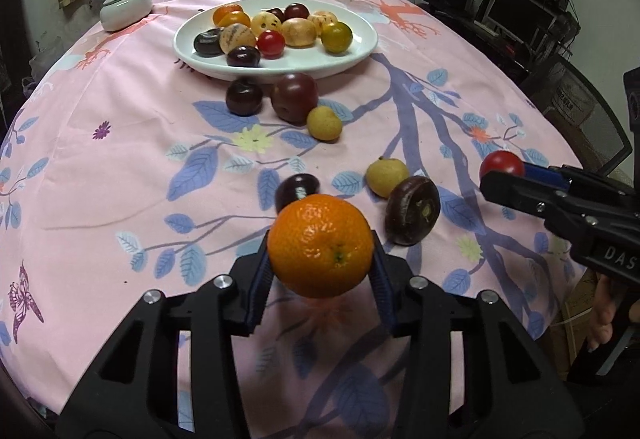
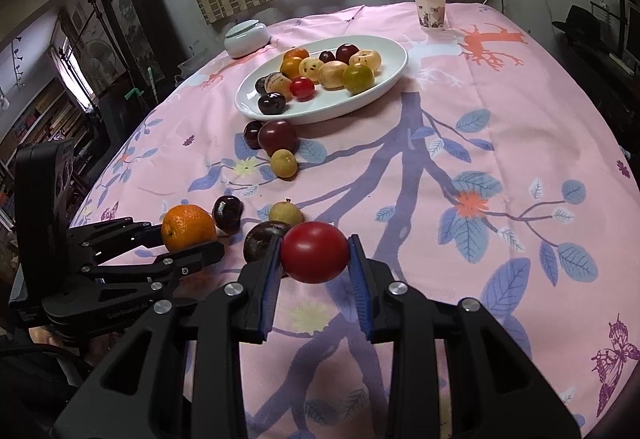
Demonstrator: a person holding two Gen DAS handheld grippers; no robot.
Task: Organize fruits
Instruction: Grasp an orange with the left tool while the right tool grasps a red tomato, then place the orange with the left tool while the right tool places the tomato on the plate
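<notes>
Pink floral cloth covers our counter (image 1: 120, 143). Our left tongs (image 1: 320, 271) clamp the orange (image 1: 320, 245), our right tongs (image 2: 314, 257) pinch the red tomato (image 2: 314, 251); the plate (image 1: 360, 51) lies straight ahead, well apart.

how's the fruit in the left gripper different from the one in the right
The left gripper holds an orange; the right gripper holds a red tomato. The orange has dimpled, matte skin, while the tomato is smooth and glossy. The orange looks the wider of the two, filling more of the gap between its fingers. Both are round and pinched between blue-padded fingers above the pink tablecloth.
</notes>
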